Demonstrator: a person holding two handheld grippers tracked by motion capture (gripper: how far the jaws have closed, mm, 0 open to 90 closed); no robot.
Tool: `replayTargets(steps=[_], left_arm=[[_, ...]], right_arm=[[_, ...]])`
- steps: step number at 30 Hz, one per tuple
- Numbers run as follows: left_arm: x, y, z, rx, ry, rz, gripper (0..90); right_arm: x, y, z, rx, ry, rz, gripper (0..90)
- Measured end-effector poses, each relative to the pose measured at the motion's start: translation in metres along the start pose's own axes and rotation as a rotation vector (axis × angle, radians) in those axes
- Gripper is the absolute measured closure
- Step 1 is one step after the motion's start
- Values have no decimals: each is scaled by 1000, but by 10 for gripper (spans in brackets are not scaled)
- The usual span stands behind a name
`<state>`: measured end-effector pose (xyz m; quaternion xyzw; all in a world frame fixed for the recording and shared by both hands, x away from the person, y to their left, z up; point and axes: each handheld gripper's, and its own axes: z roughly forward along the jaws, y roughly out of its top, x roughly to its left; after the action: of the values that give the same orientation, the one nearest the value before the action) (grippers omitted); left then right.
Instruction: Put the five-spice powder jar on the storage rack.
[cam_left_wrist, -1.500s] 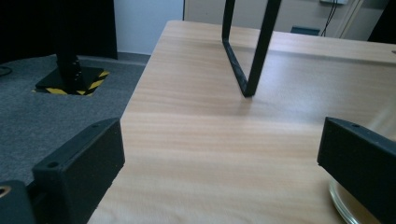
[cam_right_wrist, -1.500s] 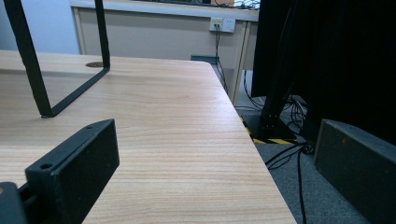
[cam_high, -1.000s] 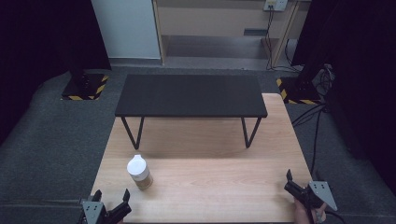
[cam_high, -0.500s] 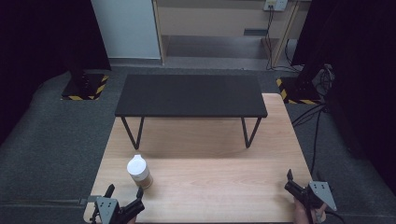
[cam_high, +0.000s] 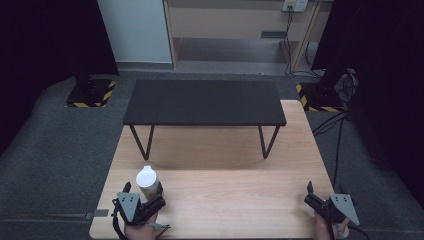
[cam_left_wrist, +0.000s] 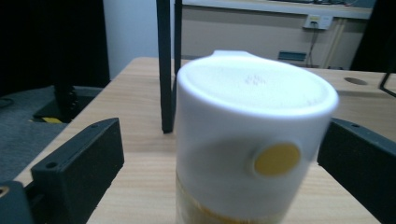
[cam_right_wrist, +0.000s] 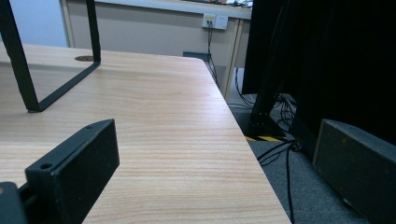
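Both the left gripper (cam_high: 145, 193) and the right gripper (cam_high: 309, 192) have blocky matte-black jaws with small screw holes, grey three-cornered top plates and trailing dark cables.

Toward the near left corner of the wooden table (cam_high: 235, 195): a lidded container (cam_high: 147, 181), upright. Around it, one jaw on each side, perhaps not touching: left gripper (cam_high: 144, 189). At the near right corner, well apart from the container: right gripper (cam_high: 308, 191), jaws wide. On the table's far half: a low bench (cam_high: 204, 101).
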<state>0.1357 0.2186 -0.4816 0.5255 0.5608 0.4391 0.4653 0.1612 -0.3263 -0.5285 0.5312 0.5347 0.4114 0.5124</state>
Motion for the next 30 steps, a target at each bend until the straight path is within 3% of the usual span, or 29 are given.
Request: replayTargets(steps=[5, 8, 14, 19, 24, 30], left_arm=[[-5, 4, 6, -11, 27, -16, 15], [-6, 7, 8, -2, 26, -1, 57], [-12, 8, 9, -2, 24, -8, 96], [-28, 10, 11, 6, 75, -1, 195], [-34, 9, 9, 8, 93, 2, 294], [-36, 10, 9, 12, 102, 16, 304]], right_arm=[[-1, 1, 1, 4, 6, -10, 6], [0, 0, 1, 3, 5, -12, 6], [0, 0, 1, 4, 4, -12, 6], [0, 1, 1, 6, 6, -15, 6], [0, 1, 0, 5, 7, -14, 6], [0, 1, 0, 7, 8, -16, 6]])
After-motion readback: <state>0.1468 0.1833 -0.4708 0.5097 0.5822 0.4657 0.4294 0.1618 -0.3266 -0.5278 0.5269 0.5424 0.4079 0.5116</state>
